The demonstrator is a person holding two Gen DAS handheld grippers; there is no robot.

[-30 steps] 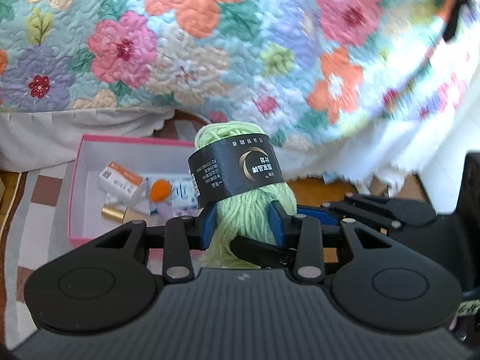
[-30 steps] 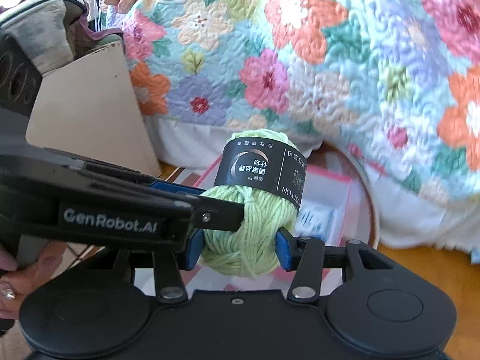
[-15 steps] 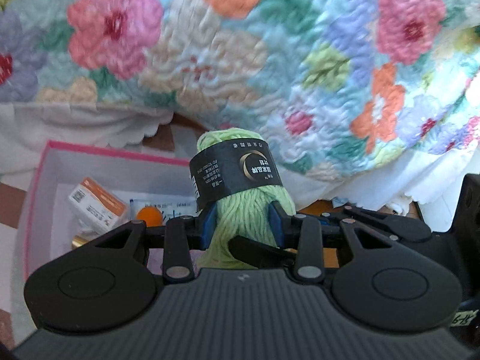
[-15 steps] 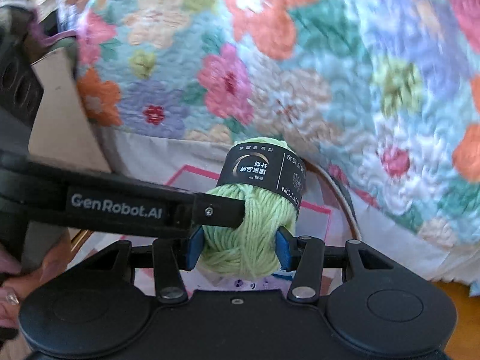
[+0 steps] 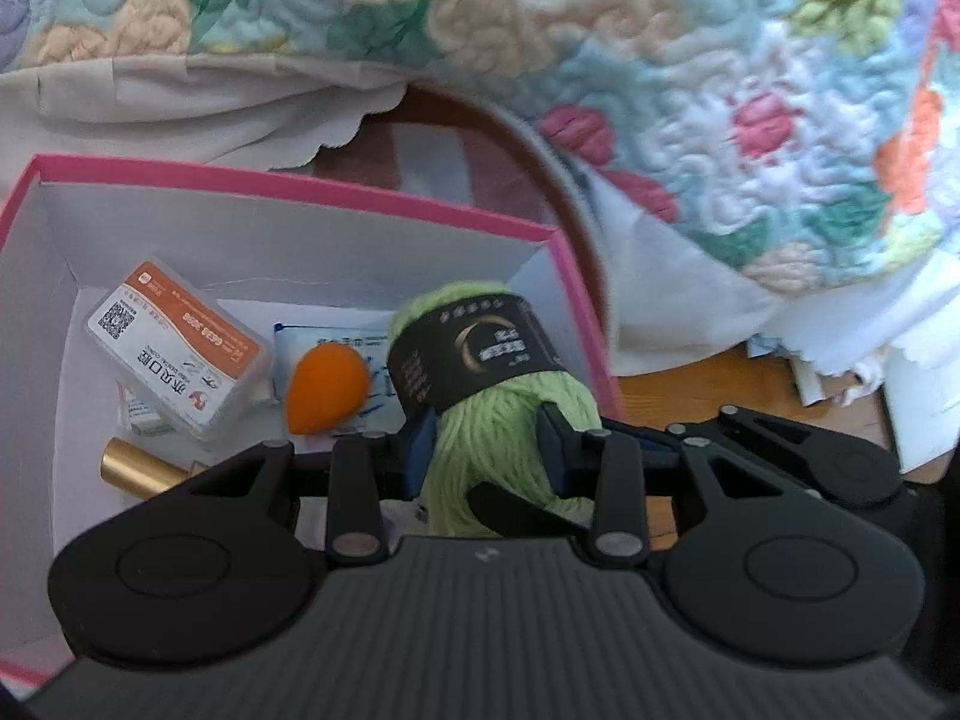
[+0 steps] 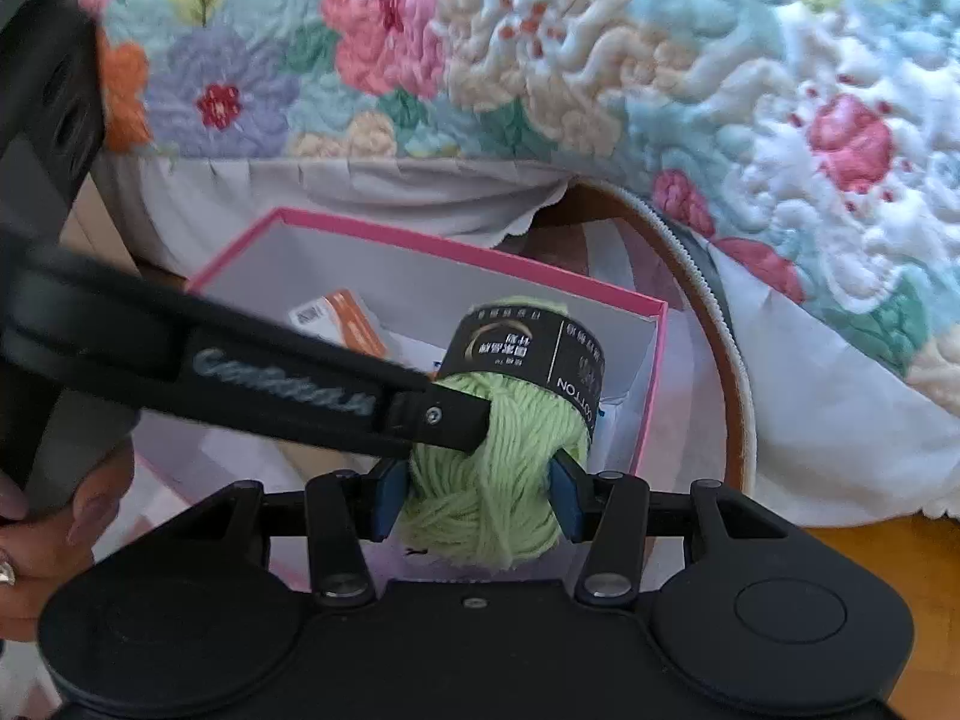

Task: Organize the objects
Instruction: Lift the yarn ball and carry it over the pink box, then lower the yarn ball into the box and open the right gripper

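A quilted bedspread [image 5: 690,90] fills most of what I see ahead of me, stitched all over with big flowers in pink, orange, lilac, cream and green on pale blue. Under its edge hangs a plain white sheet [image 6: 360,186] with a scalloped hem (creased, and shaded on the left). Below that I make out a wooden floor [image 5: 678,384], warm orange-brown, and on it what looks like a round rug [image 6: 735,384] with a brown border, though the blur leaves me unsure. Strong daylight washes out the cloth on the right. At the far left a pale cardboard-coloured panel [image 6: 75,222] stands beside the bed.
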